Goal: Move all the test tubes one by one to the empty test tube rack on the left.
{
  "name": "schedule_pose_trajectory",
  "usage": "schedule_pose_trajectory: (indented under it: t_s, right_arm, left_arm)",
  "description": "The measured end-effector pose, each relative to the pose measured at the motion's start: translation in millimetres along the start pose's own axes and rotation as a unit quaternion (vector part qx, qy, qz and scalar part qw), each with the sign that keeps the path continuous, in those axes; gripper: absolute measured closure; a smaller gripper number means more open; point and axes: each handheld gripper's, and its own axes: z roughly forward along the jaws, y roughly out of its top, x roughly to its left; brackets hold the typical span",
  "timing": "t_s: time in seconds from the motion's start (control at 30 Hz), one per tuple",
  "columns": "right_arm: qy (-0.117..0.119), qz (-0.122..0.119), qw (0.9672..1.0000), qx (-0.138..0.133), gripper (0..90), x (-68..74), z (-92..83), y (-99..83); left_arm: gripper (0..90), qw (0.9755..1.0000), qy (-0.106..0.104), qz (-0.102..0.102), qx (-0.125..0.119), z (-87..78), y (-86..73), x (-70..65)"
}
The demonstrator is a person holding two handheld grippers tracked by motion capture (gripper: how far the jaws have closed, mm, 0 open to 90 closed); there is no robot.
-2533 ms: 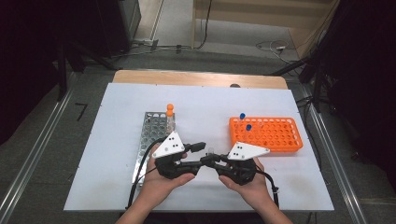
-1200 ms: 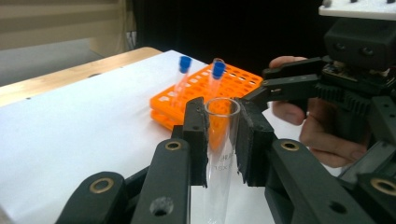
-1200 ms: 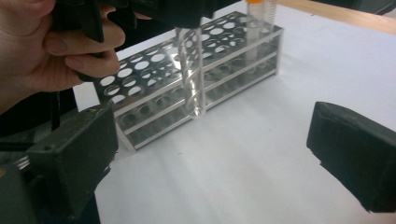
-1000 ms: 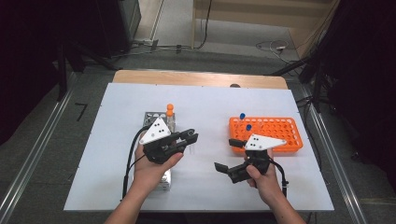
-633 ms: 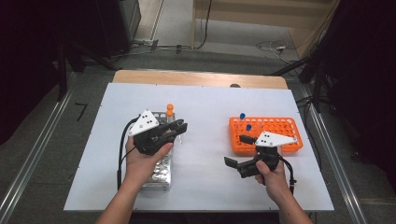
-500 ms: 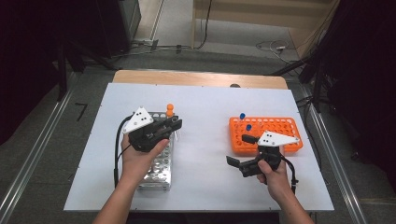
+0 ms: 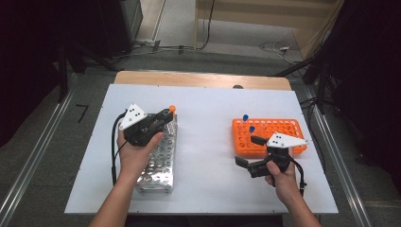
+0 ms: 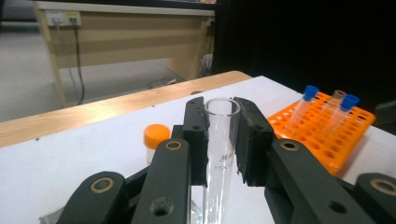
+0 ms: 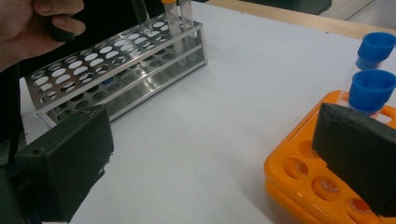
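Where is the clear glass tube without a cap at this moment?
The clear glass tube is upright, clamped in the left hand-held gripper, over the metal rack, beside the orange-capped tube.

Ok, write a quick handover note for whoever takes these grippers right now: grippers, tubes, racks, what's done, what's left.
Left gripper: shut on an open glass tube, upright, over the far end of the metal rack.
Right gripper: open, holding nothing, beside the orange rack.
Orange-capped tube stands in the metal rack; two blue-capped tubes stand in the orange rack.
Left to do, probably: move the glass tube to its rack slot and release.
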Motion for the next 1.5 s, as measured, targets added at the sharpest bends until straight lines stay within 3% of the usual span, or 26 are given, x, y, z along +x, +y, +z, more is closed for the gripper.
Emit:
schedule_pose_trajectory:
  t_s: [0.2,0.63,0.93,1.23,1.5]
  right_arm:
    - [-0.003,0.003,1.0,-0.002,0.0,-1.6,-2.5,-1.0]
    - [-0.009,0.008,0.9999,-0.006,0.0,-4.3,-5.9,-2.6]
    - [-0.012,0.011,0.9998,-0.009,0.0,-7.1,-8.5,-3.0]
    - [-0.022,0.018,0.9995,-0.014,0.0,-13.3,-13.2,-3.8]
    - [-0.032,0.022,0.9991,-0.017,0.0,-19.0,-17.2,-4.4]
  left_arm:
    - [76.3,0.9997,0.022,0.0,-0.001,5.9,-2.9,1.7]
    - [76.3,0.999,0.045,0.006,0.003,12.8,-9.9,4.9]
    - [76.2,0.9983,0.046,0.002,0.035,20.0,-16.2,3.7]
    - [75.4,0.9958,0.052,-0.003,0.075,20.9,-16.4,4.4]
    - [70.4,0.9946,0.045,-0.009,0.094,21.7,-15.7,4.9]
